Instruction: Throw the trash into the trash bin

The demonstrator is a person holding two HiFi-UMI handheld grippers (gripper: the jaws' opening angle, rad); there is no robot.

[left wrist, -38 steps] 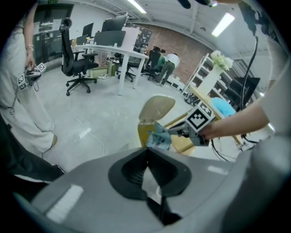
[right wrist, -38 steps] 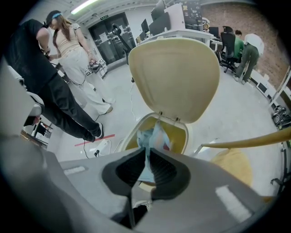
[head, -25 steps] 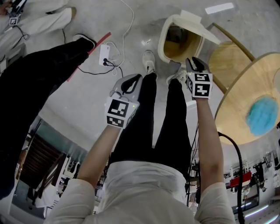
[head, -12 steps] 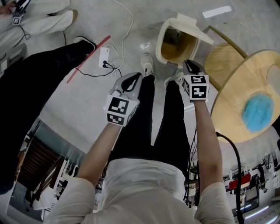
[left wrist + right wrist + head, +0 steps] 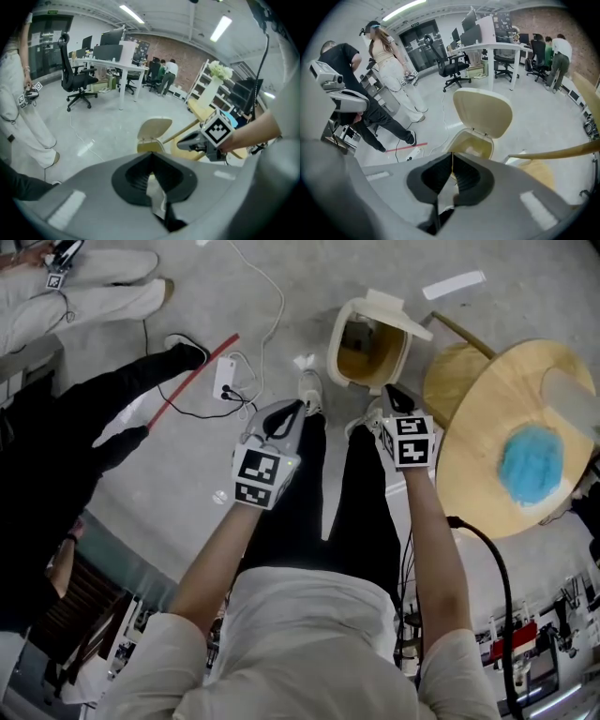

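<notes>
Head view: two grippers hung over the person's legs, the left gripper [image 5: 292, 407] at eleven o'clock and the right gripper [image 5: 389, 390] at one. One trash bin [image 5: 335, 341], lid up, stood at twelve o'clock, just beyond the right gripper. One round table [image 5: 469, 418] at three o'clock carried one blue cloth [image 5: 530, 463].

Left gripper view: its jaws were pressed together, holding nothing.

Right gripper view: its jaws had just been closing and met with nothing between them, the open bin at twelve o'clock.
</notes>
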